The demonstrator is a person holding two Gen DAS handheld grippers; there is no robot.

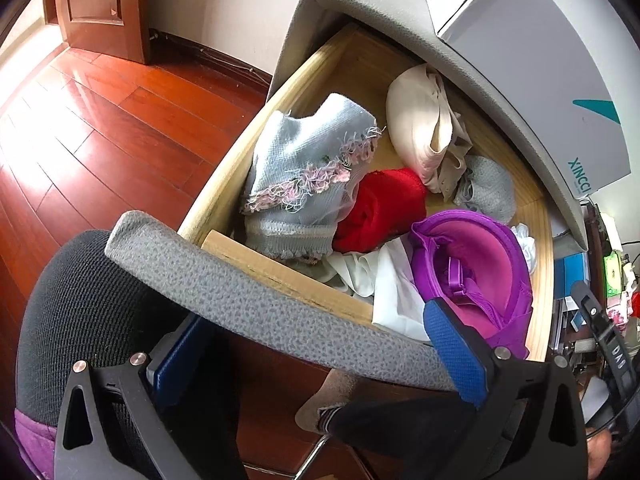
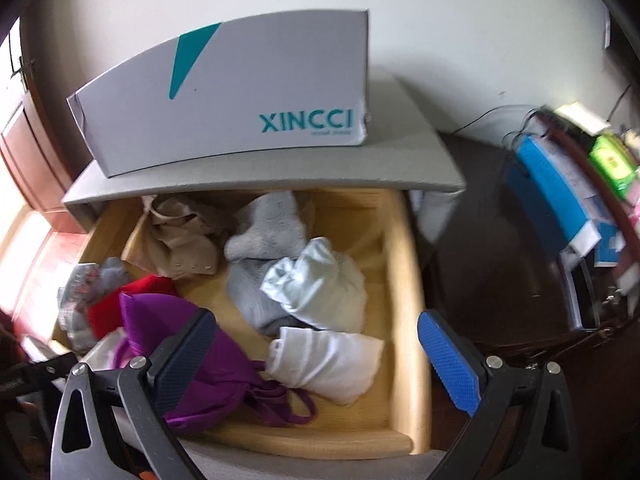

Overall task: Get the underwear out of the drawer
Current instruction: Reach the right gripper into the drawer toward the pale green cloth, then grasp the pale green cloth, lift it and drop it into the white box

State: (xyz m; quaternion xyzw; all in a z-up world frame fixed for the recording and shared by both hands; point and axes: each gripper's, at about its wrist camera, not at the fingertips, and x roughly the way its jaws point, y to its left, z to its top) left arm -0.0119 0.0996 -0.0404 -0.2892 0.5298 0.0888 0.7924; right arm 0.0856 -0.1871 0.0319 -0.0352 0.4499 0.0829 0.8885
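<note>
Drawer pulled open, underwear heaped inside (purple bra nearest front). Right gripper wide, hovering above. Left gripper wide, straddling drawer front, holding nothing.

The floor is laid in glossy reddish wood planks, and strong daylight is thrown across it from the left, washing out the boards nearest the edge. A plain white wall is seen behind everything, with a brown wooden door set into the far corner and some thin cables run along the baseboard. A grey-topped cabinet is parked against the wall with a white XINCCI box left on top, and a dark, cluttered desk is squeezed in just beside it.
</note>
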